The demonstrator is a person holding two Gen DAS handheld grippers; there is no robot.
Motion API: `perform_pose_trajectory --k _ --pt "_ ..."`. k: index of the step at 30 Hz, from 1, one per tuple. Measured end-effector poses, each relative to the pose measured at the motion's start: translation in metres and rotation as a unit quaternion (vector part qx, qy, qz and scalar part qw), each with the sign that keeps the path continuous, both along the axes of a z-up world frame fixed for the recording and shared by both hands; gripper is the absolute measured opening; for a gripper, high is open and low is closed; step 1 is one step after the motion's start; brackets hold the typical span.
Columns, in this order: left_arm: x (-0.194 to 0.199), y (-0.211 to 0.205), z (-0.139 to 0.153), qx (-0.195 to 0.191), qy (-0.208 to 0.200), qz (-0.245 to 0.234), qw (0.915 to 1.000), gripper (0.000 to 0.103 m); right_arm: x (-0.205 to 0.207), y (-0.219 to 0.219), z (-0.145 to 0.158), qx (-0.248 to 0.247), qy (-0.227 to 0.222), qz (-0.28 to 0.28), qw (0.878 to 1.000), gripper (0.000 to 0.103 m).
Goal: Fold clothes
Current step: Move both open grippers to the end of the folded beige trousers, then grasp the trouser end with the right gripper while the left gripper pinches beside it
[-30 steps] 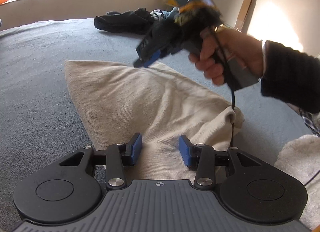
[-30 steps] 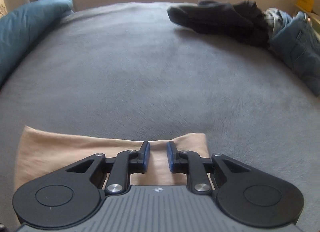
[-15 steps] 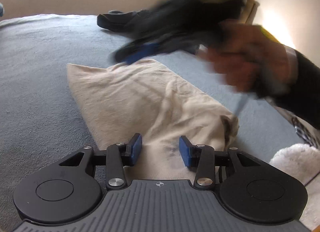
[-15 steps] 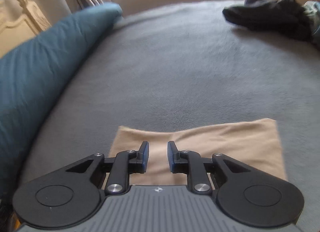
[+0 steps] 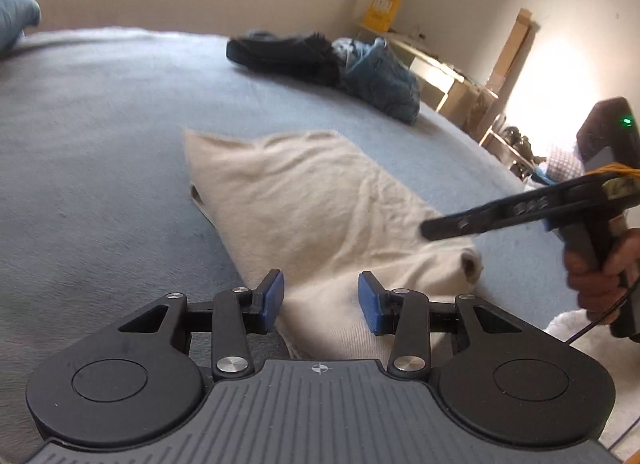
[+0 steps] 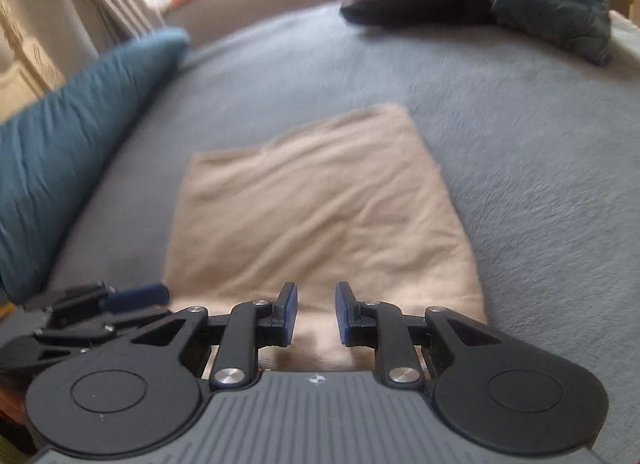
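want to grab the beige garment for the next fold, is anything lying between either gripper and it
Nothing visible does. The beige garment lies flat on the grey bed cover, right ahead of the right gripper and left gripper, both open and empty. The dark clothes pile sits well beyond it.

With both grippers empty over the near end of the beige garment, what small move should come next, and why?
Probably lower both grippers onto the near edge of the beige garment and pinch it. The left gripper and right gripper both stand open above that edge, holding nothing, and the cloth lies flat, partly folded, on the grey bedcover.
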State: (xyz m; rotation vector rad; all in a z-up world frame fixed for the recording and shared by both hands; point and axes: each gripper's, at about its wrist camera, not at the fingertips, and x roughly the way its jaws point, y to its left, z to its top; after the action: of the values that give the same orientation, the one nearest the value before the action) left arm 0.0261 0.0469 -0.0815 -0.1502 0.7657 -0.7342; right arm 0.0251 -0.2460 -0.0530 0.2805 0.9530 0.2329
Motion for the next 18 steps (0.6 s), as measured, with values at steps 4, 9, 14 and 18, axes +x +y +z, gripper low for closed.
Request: perform_pose_trajectory --k 4,9,14,18 --pt "-0.010 0.000 0.008 0.001 0.000 -0.019 0.9998 0.041 -0.030 -0.014 0.011 0.033 -0.006 -0.024 0.999 0.022" --pt "-0.027 -0.025 0.015 0.043 -0.027 -0.061 0.9968 0.042 -0.062 -0.018 0.000 0.099 0.015 -0.029 0.995 0.022" --pt "-0.040 -0.054 0.014 0.117 -0.077 -0.084 0.9865 0.049 -0.068 -0.004 -0.012 0.111 0.025 -0.009 0.993 0.022" --pt "-0.044 -0.072 0.012 0.166 -0.104 -0.089 0.9767 0.049 -0.071 0.007 -0.010 0.077 0.010 0.007 0.997 0.022"
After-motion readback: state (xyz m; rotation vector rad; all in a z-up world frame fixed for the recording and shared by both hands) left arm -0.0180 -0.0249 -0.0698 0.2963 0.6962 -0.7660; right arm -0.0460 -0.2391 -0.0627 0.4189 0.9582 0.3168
